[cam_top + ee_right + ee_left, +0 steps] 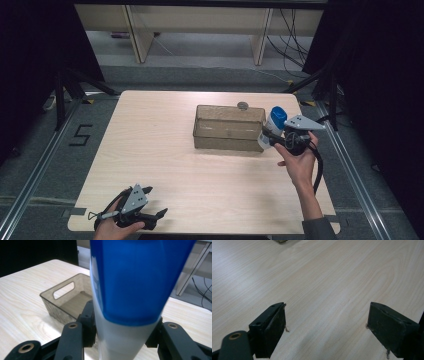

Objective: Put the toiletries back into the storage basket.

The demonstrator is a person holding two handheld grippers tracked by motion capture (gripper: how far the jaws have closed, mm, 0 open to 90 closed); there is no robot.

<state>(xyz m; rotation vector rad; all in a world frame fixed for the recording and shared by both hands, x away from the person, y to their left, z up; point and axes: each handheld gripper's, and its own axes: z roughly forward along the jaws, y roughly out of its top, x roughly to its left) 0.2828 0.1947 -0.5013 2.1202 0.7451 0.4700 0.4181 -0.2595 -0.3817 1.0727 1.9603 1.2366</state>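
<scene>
A white bottle with a blue cap (pixel 273 126) hangs in the air just right of a clear brownish bin (pixel 229 128), tilted with its cap up and away. My right gripper (pixel 271 139) is shut on its white body. In the right gripper view the bottle (pixel 130 290) rises between the two black jaws, with the bin (pixel 68 298) behind it to the left, nothing inside it. My left gripper (pixel 156 202) rests near the table's front left edge. Its jaws stand wide apart over bare wood in the left gripper view (pixel 325 326).
The light wooden table (pixel 160 150) carries a small round grey thing (pixel 242 105) behind the bin. Black tripod legs (pixel 67 87) stand at the far left. Cables and furniture legs lie on the floor beyond the table.
</scene>
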